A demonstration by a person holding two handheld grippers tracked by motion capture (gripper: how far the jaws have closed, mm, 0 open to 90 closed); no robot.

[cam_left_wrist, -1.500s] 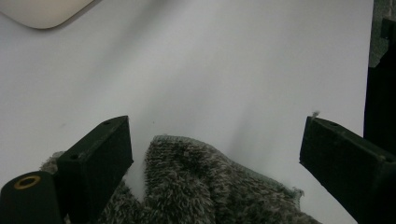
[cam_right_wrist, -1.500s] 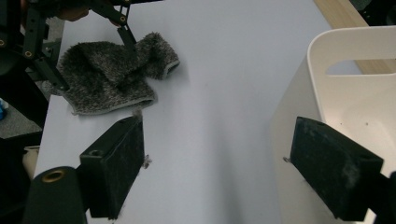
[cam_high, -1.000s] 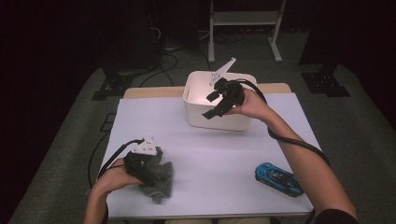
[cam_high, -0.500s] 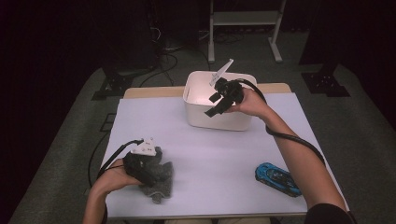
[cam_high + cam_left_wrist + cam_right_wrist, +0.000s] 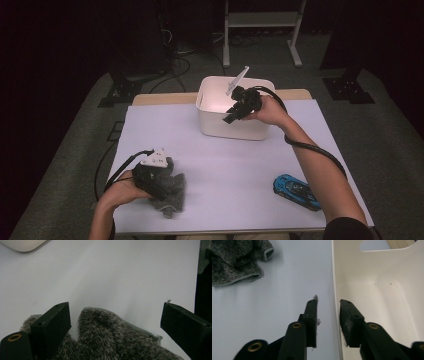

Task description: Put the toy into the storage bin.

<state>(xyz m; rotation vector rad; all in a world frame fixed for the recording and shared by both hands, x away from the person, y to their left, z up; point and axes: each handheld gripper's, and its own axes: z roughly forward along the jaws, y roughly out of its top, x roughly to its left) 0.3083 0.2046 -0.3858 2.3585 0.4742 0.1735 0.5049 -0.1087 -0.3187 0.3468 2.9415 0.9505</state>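
Note:
A grey fuzzy cloth (image 5: 172, 194) lies crumpled near the table's front left corner. My left gripper (image 5: 161, 186) is low over it. In the left gripper view the jaws stand wide open, and the cloth (image 5: 110, 340) lies between them with my left gripper (image 5: 115, 315) clear of it. A white bin (image 5: 235, 107) stands at the back middle. My right gripper (image 5: 232, 116) is at its near rim. In the right gripper view my right gripper (image 5: 327, 308) is narrowly open astride the bin wall (image 5: 334, 290), one jaw outside and one inside. The bin's inside looks empty.
A blue toy car (image 5: 296, 191) lies near the front right corner of the white table top (image 5: 240, 170). The cloth (image 5: 234, 262) also lies far off in the right gripper view. Cables trail from both grippers. Dark floor, stands and cables surround the table.
My right gripper has dropped a little toward the bin's near rim. The left gripper and the cloth have stayed in place.

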